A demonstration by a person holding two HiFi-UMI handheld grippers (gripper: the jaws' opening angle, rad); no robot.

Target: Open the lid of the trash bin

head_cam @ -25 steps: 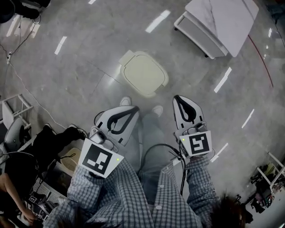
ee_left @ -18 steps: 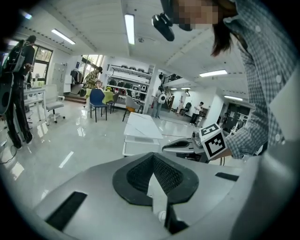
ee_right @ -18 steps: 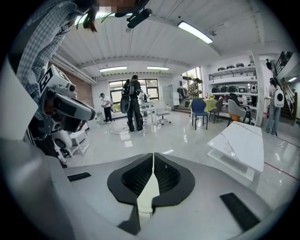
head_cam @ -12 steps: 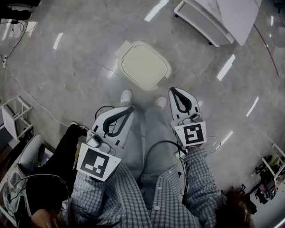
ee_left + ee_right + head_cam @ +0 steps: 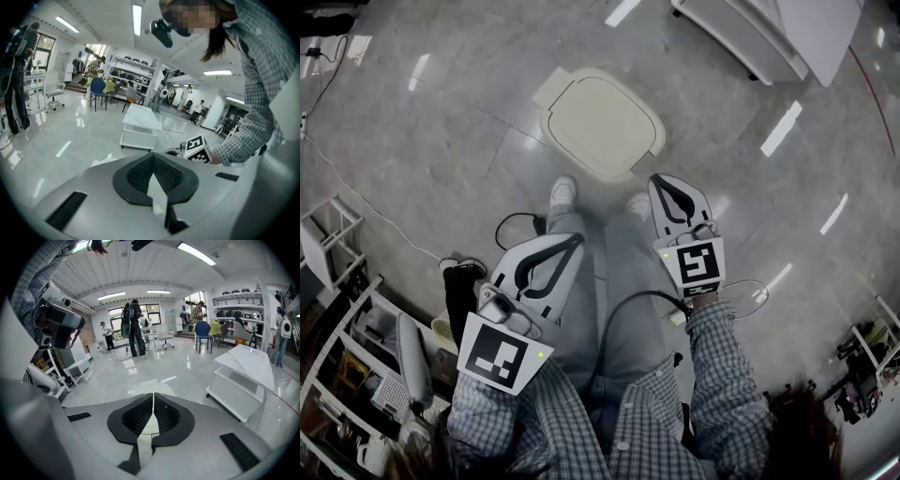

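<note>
The trash bin (image 5: pixel 602 122) stands on the floor ahead of the person's feet, its cream rounded-square lid down. My left gripper (image 5: pixel 577 238) is held over the left leg, short of the bin and apart from it, jaws shut on nothing. My right gripper (image 5: pixel 661 180) is nearer, its tip just off the lid's near right corner, also shut and empty. In the right gripper view the lid (image 5: pixel 151 382) shows just beyond the closed jaws of the right gripper (image 5: pixel 153 394). The left gripper (image 5: pixel 152 155) points past the bin toward a white table.
A low white table (image 5: pixel 769 37) stands at the back right, also seen as the white table (image 5: pixel 140 124). Shelving and clutter (image 5: pixel 356 328) fill the near left. Cables (image 5: pixel 356 197) trail over the glossy floor. People and chairs are far off in the room.
The person has stepped toward the bin, so the lid now lies closer to the feet. Both grippers came along, still shut and empty.
</note>
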